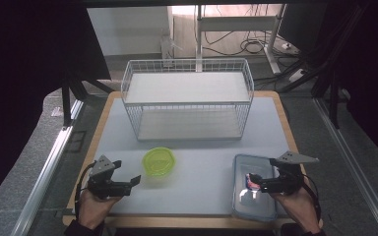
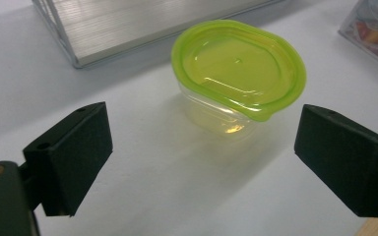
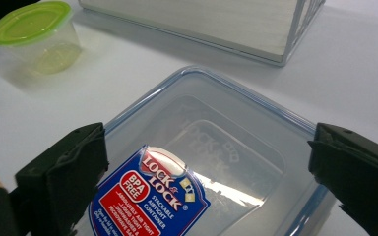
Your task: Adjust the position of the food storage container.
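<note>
Now both tools gape: left tool faces green-lidded cup (untouched).

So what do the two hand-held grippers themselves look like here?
Both grippers, left gripper and right gripper, are black, each carrying a grey three-cornered plate on top. Their fingers are blocky black pads with small holes. A dark cable trails from each, looping by the hands.

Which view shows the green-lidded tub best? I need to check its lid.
The left gripper view: the green-lidded tub sits close and whole, lid seated. The right gripper view catches it at a corner; the high view shows it small.
</note>
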